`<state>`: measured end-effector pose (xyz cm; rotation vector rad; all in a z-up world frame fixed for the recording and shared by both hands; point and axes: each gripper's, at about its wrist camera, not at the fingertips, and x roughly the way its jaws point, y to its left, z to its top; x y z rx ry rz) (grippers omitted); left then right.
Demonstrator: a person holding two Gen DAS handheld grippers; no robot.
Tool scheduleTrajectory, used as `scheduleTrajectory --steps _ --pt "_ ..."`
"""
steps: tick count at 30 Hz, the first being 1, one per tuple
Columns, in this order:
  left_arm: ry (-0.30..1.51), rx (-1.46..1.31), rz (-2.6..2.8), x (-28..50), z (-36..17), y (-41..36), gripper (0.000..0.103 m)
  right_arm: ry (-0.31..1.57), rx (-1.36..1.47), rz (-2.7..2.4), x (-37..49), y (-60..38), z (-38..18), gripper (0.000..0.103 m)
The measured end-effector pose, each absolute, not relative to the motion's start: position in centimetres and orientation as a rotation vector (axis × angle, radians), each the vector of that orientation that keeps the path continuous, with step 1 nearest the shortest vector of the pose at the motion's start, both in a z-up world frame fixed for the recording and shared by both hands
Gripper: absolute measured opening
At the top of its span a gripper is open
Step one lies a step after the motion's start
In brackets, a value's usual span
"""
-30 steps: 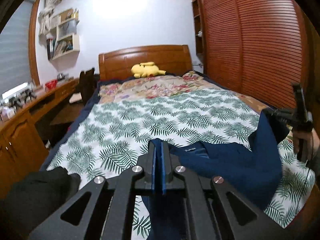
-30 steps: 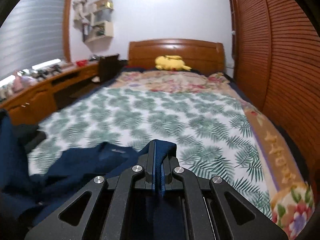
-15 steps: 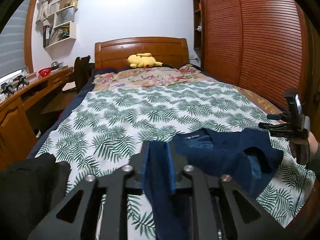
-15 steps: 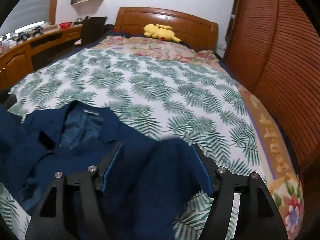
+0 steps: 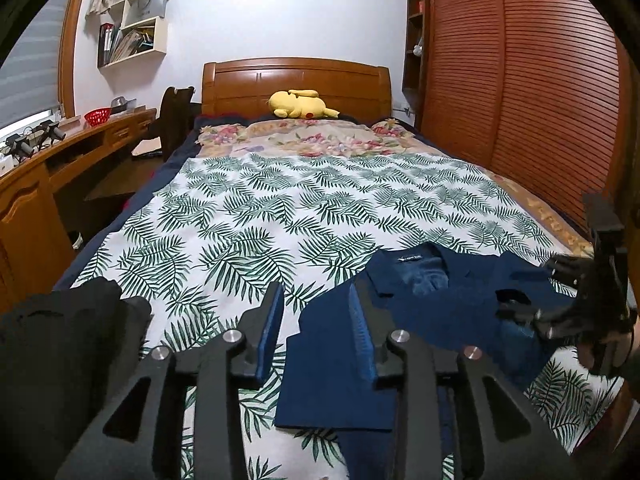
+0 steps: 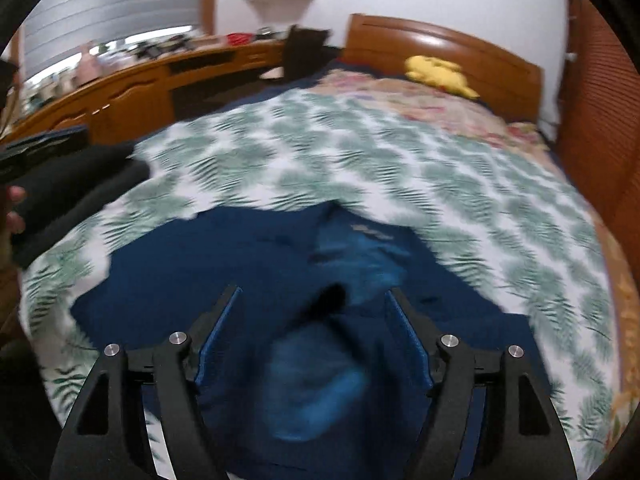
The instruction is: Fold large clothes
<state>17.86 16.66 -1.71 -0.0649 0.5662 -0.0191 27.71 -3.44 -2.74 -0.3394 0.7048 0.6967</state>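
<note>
- Left tongs point(image 5: 316, 316): jaws apart and opening; leaf-print bedspread shows in the gap, nothing gripped. Its right-hand finger lies over the edge of the navy garment point(image 5: 432, 312).
- Right tongs point(image 6: 314, 330): jaws wide and opening; navy cloth lies below and between them, pads not pressing on it. View is motion-blurred.
- Navy garment: lies on the bed point(image 5: 248, 216) at the near end, from 5 to 3 o'clock in the left view; collar and label face up toward 12 o'clock, lighter lining showing. One panel lies flat at 6 o'clock; the part near the right tongs is rumpled.
- Black garment point(image 5: 60, 344): heaped at 8 o'clock on the bed's near corner, apart from the navy one.
- Risk: the rumpled part, left unsmoothed, would likely set a crooked fold.
- Risk: the garment sits near the bed's foot; a pull toward 6 o'clock could drag it over the edge.
- Risk: a regrip may pinch the bedspread together with the cloth, since both lie under the left tongs.
- Containers: red basket point(image 5: 98, 114) on the wooden surface point(image 5: 80, 148) at 10 o'clock, contents not visible; wall shelf point(image 5: 132, 36) at 11 o'clock holds books and papers.
- Other: yellow plush toy point(image 5: 300, 104) at the headboard, 12 o'clock.
</note>
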Motion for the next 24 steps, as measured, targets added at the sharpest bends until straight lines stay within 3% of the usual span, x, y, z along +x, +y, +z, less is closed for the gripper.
scheduleTrajectory --steps 24 --pt "0.581 -0.076 -0.004 17.5 -2.8 18.0 0.035 0.928 -0.553 0.836 23.9 1.8 -10.7 0.076"
